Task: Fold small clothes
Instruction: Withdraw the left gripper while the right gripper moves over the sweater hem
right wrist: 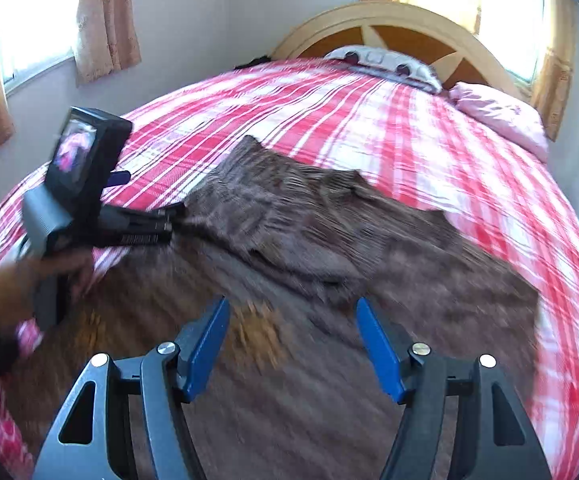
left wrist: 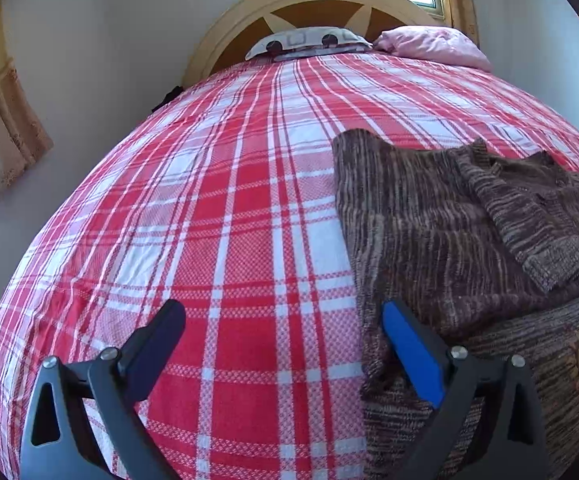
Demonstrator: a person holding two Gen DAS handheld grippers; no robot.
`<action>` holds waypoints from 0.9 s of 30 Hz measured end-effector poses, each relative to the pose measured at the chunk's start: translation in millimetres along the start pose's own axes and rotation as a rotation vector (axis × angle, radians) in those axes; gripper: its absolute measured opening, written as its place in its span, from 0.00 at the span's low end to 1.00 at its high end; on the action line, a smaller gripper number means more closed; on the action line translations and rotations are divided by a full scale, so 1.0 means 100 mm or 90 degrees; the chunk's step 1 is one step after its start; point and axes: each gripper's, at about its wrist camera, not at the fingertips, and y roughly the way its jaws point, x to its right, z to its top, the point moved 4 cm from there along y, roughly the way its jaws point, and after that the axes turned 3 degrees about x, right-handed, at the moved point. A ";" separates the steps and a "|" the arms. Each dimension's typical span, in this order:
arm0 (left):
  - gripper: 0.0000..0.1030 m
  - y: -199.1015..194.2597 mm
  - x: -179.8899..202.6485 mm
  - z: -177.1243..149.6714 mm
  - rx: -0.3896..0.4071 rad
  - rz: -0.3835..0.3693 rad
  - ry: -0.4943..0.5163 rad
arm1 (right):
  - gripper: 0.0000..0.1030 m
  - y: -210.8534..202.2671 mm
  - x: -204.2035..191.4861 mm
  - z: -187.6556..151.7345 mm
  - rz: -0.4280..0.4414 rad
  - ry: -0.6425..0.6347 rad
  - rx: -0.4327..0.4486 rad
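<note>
Both grippers, left [left wrist: 283,326] and right [right wrist: 291,320], hang with jaws wide, empty, over the sweater [left wrist: 441,216] on the bed [left wrist: 217,184].

A bed [left wrist: 225,216] in a red-and-white plaid sheet is carrying a brown striped knit garment [left wrist: 429,220] (partly folded over itself) toward its right side, while a patterned pillow [left wrist: 309,42] and a pink pillow [left wrist: 433,46] are lying against the headboard [left wrist: 249,20].

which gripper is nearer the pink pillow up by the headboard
Right, though neither is close. The right gripper hangs open above the brown sweater, on the pink pillow side. The left gripper sits open beside the sweater's opposite edge.
</note>
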 end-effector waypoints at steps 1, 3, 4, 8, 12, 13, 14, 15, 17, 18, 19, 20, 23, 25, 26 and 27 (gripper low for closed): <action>0.99 0.01 -0.02 0.00 -0.001 -0.005 -0.005 | 0.65 0.14 -0.02 0.05 -0.008 0.000 -0.005; 1.00 0.02 -0.05 -0.01 -0.003 -0.012 -0.019 | 0.65 0.34 -0.05 0.11 -0.018 0.005 -0.009; 1.00 0.03 -0.06 -0.01 -0.004 -0.016 -0.024 | 0.65 0.46 -0.05 0.14 -0.019 0.009 -0.014; 1.00 0.07 -0.09 -0.01 -0.012 -0.039 -0.044 | 0.52 0.70 0.18 0.20 -0.081 0.029 -0.047; 1.00 0.08 -0.09 -0.01 -0.015 -0.044 -0.048 | 0.52 0.51 0.93 0.26 -0.219 0.129 -0.013; 1.00 0.08 -0.09 -0.01 -0.015 -0.044 -0.048 | 0.52 0.44 1.15 0.23 -0.243 0.168 -0.011; 1.00 0.08 -0.08 -0.01 -0.015 -0.044 -0.047 | 0.52 0.39 1.29 0.19 -0.248 0.195 -0.016; 1.00 0.08 -0.08 -0.01 -0.015 -0.043 -0.047 | 0.52 0.33 1.41 0.12 -0.228 0.224 -0.021; 1.00 0.08 -0.07 -0.01 -0.014 -0.042 -0.045 | 0.52 0.20 1.39 0.07 -0.183 0.247 0.002; 1.00 0.08 -0.07 -0.01 -0.013 -0.041 -0.044 | 0.52 0.15 1.27 0.09 -0.155 0.228 0.018; 1.00 0.09 -0.08 -0.01 -0.012 -0.039 -0.044 | 0.52 0.14 1.12 0.12 -0.137 0.198 0.023; 1.00 0.08 -0.07 -0.01 -0.011 -0.037 -0.042 | 0.52 0.14 0.92 0.16 -0.118 0.155 0.026; 1.00 0.08 -0.07 0.00 -0.008 -0.033 -0.040 | 0.52 0.24 0.34 0.26 -0.059 0.060 0.021; 1.00 0.07 -0.07 0.00 -0.008 -0.035 -0.043 | 0.52 0.39 0.12 0.31 -0.034 0.045 0.005; 1.00 0.07 -0.07 0.00 -0.008 -0.035 -0.044 | 0.52 0.48 0.04 0.32 -0.033 0.041 -0.002; 1.00 0.07 -0.07 0.00 -0.008 -0.035 -0.044 | 0.52 0.56 -0.03 0.30 -0.029 0.038 -0.013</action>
